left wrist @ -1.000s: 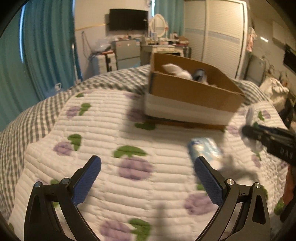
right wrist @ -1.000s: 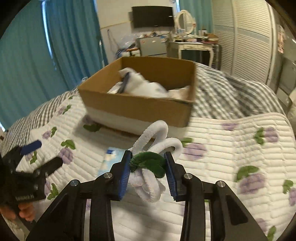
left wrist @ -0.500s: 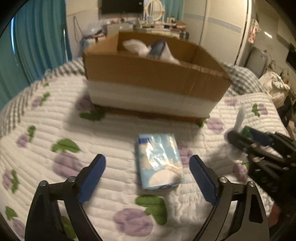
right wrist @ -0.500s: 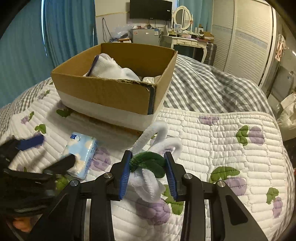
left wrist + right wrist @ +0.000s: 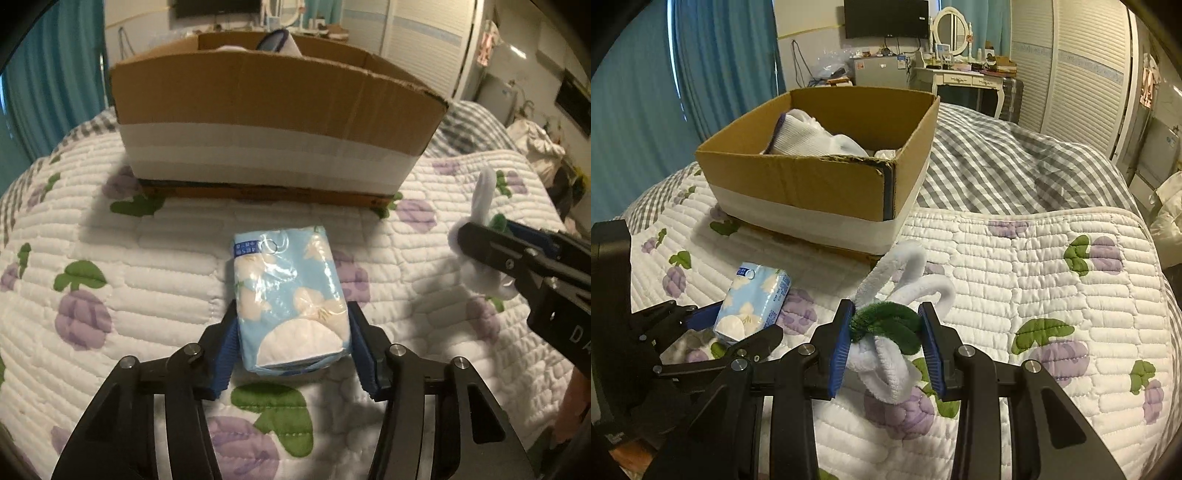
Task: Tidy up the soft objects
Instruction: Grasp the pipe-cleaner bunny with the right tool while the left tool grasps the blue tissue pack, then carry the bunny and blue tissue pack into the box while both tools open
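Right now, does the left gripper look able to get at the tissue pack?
Probably yes: the left gripper already straddles the tissue pack on the quilt, blue pads at both sides and nothing between.

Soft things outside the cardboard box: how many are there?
2: the tissue pack between the left tool's fingers, and the white-and-green chenille toy gripped by the right tool. Others may be hidden.

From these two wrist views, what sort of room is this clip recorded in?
Almost certainly a bedroom: the work surface is a bed with a quilted grape-print cover over gingham bedding, with a mirrored dressing table and louvred wardrobe doors behind.
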`<action>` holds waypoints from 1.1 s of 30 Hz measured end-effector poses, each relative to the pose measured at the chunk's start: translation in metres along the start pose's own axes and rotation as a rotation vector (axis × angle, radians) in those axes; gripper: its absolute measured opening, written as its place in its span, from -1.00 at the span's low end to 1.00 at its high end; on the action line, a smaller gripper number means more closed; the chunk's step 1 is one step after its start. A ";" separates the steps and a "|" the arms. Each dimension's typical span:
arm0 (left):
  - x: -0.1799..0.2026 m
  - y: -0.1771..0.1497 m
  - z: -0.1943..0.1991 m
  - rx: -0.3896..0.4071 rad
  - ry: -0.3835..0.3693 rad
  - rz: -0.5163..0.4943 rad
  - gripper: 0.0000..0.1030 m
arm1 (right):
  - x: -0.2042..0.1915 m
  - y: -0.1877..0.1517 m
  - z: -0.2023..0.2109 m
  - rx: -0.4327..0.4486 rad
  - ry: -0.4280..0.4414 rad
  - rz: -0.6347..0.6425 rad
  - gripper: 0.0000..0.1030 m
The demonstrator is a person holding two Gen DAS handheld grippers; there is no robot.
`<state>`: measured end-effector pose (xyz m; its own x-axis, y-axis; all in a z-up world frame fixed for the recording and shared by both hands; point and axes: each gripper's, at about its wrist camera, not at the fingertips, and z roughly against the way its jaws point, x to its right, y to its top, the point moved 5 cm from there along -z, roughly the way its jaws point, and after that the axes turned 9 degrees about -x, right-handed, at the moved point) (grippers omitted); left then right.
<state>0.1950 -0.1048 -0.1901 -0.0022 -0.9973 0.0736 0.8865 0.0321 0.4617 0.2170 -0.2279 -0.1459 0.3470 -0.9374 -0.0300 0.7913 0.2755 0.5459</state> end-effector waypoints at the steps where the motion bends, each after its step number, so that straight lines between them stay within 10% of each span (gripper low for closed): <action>1: -0.002 -0.001 0.003 0.003 0.001 0.002 0.02 | -0.001 -0.002 0.002 0.006 0.002 0.000 -0.31; 18: -0.001 0.003 0.120 0.180 -0.012 -0.047 0.00 | -0.032 -0.001 0.086 0.125 0.002 0.031 -0.31; 33: -0.006 0.072 0.193 0.367 0.035 -0.089 0.00 | -0.050 0.092 0.168 0.332 0.018 0.116 -0.31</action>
<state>0.1697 -0.0835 0.0130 -0.0500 -0.9987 -0.0086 0.6589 -0.0394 0.7512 0.1879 -0.1919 0.0464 0.4364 -0.8991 0.0353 0.5401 0.2932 0.7889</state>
